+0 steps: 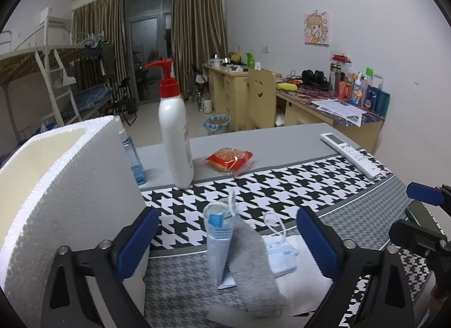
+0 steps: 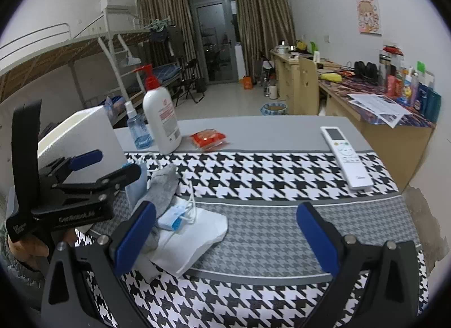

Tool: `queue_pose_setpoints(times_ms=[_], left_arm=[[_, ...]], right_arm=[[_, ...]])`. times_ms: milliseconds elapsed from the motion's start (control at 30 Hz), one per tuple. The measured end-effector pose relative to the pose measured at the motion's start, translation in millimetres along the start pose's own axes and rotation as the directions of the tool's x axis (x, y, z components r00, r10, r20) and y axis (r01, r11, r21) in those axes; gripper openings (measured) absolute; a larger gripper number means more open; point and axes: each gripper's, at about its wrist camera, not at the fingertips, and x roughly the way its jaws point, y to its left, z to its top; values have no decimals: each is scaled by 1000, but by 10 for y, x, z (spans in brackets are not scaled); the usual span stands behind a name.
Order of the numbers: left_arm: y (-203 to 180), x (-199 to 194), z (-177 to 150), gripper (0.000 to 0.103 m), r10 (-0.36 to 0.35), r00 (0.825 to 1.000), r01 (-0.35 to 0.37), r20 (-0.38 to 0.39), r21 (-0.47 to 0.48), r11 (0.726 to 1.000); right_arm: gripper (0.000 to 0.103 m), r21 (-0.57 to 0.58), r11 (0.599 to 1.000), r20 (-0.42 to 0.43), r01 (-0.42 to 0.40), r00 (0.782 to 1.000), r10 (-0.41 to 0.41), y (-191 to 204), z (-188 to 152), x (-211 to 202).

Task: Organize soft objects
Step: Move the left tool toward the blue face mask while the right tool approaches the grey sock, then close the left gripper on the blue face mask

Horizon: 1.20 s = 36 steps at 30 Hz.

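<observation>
Foam box [image 1: 64, 195]: stiff, light, standing at the left edge of the table [image 1: 282, 136], likely the bin. White cloth [image 2: 197, 240]: limp and flat; pinch at an edge. Grey sock [image 1: 251, 266]: soft, draped over the pile beside the box; grip mid-fold (bunches easily). Face masks [image 1: 282, 254]: featherlight; take by the body, not the ear loops. Left gripper [image 1: 228, 246]: jaws apart, straddling the sock without pressing. Right gripper [image 2: 225, 240]: jaws apart over bare cloth. Visible only from the right wrist: full extent of the white cloth, plus the left gripper seen side-on.
</observation>
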Motion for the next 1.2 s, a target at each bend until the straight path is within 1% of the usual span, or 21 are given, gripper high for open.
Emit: queue_pose_setpoints(times_ms=[67,167,300,533,600,700,767,900,1000,1033,1100,1133,1200], left_arm=[[20,28,-19,90,-5,1000,5,-15,-3,1000],[39,67,-58,82,-17,999,17,-37,-5,1000],[65,117,-105,75,-27,998,26,-64,-12,1000],[101,170,-142,70,-23,996,22,-86,-17,1000],[106,185,-145,63,-32,995,31,-95,-19,999],[114,210,-165,59,-35,994,33,-103,-20,999],[131,228,-175,53,-38,993,35,-110,-28,999],[166,293,-197,51,-39,990,34,-132,-42,999],[179,348,-217,50,-52,987,45,-153,-50,998],[184,377,-226,48,-60,985,51,-164,-56,997],[189,408,-245,36,-67,982,58,-179,-56,997],[185,421,-254,33,-67,980,58,-185,-54,997],[168,443,-275,19,-66,978,58,-199,-48,997]], right_arm=[[101,-10,1000,-11,-6,1000,6,40,-3,44],[101,-33,999,-28,-6,1000,5,95,-20,105],[101,-39,999,-45,-16,999,14,115,-37,162],[101,-38,999,-65,-21,998,18,122,-37,234],[100,-41,999,-72,-21,997,18,131,-47,261],[98,-41,999,-86,-31,996,27,146,-49,303],[96,-48,998,-97,-39,995,35,173,-52,337],[95,-58,997,-106,-49,993,43,201,-56,369],[95,-54,997,-104,-52,994,46,194,-57,367],[95,-53,997,-105,-52,993,46,195,-54,374],[95,-51,997,-107,-52,993,46,188,-59,381],[95,-49,997,-108,-52,993,47,182,-61,384],[95,-44,998,-108,-52,993,47,172,-63,386]])
